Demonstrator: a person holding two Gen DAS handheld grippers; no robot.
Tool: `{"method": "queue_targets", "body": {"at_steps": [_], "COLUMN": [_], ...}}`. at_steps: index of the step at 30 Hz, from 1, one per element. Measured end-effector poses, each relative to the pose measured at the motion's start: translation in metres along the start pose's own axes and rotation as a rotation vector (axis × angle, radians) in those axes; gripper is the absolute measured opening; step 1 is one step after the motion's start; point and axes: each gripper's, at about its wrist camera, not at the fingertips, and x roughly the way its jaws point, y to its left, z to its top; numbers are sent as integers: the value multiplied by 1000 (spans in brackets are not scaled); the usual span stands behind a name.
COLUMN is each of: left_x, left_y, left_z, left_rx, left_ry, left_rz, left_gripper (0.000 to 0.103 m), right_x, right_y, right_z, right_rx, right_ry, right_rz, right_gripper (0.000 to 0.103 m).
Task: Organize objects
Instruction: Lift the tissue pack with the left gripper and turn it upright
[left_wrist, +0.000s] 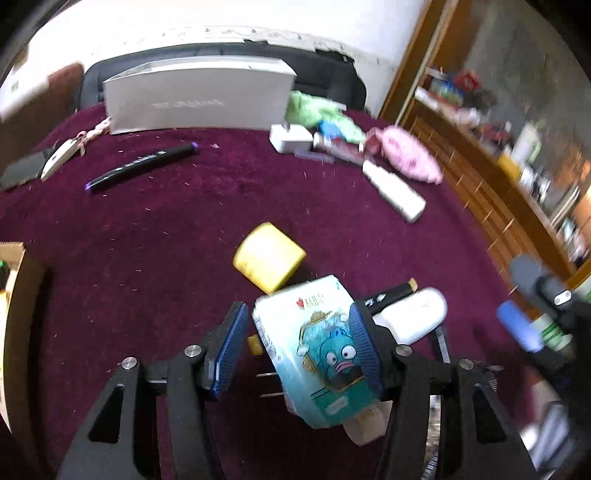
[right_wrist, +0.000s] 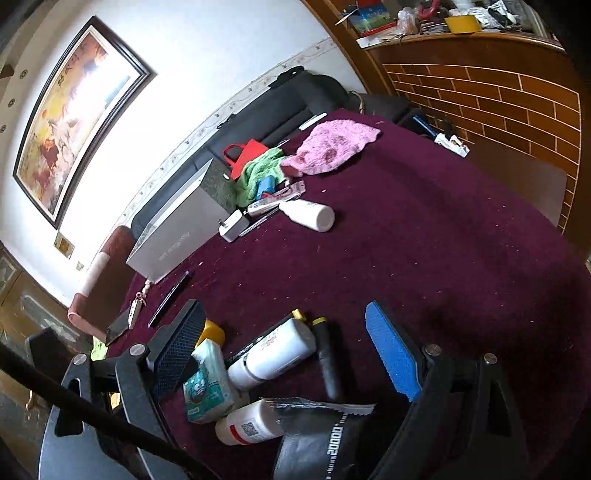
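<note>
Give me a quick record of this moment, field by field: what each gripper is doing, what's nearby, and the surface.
left gripper: open around the tissue pack, one finger touching it
right gripper: open, holding nothing
near the tissue pack: yellow box, white bottle, black marker
far side: grey box, pink cloth, green cloth
surface: maroon tablecloth
</note>
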Motion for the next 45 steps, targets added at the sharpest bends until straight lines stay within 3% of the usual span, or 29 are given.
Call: {"method": "queue_targets", "body": {"at_steps": [3,7,13,18,23,26,30,33,35,37,39,41,42,44,45], "left_x": [-2,-12,-48,-85,-102,-97,-81,-63,-47,-25,-23,-19,-19,-22,-26], "left_y": [-11,-13,6,33,64,80,87,75,60,39,25,9,9,12,16], "left_z": [-2,-5,-11,-21,-40,-42,-39,-41,-44,-51,-58,-62,-61,-60,-60], "left_rx": [89,157,162,119,100,32,-91,-109,-69,38,118,199,203,196,195], "left_ry": [-35,-17,-20,-57,-42,-46,-32,-24,-8,33,-12,-9,-3,8,6], "left_rz": [38,-13,-90,-135,-61,-58,-96,-96,-37,40,102,162,153,115,100], "left_gripper": [56,27,10,7,7,10,41,43,46,50,66,68,66,48,24], "right_x": [2,3,9,16,18,21,25,27,27,27,27,26,27,28,28], "right_y": [-1,-3,-4,-4,-6,-5,-2,-1,-1,-2,-2,-2,-2,-1,-1], "right_z": [1,1,-1,-5,-7,-9,-13,-14,-14,-13,-13,-12,-12,-12,-12], "right_rx": [-4,8,7,2,-1,-6,-26,-38,-35,-31,-28,-22,-21,-22,-22], "right_ry": [-2,2,16,44,43,56,69,71,73,75,75,75,76,83,85], "right_rz": [-1,-3,-19,-31,-58,-63,-78,-85,-83,-79,-74,-68,-67,-61,-60], "right_gripper": [89,89,89,89,89,89,89,89,89,89,89,89,89,89,89]}}
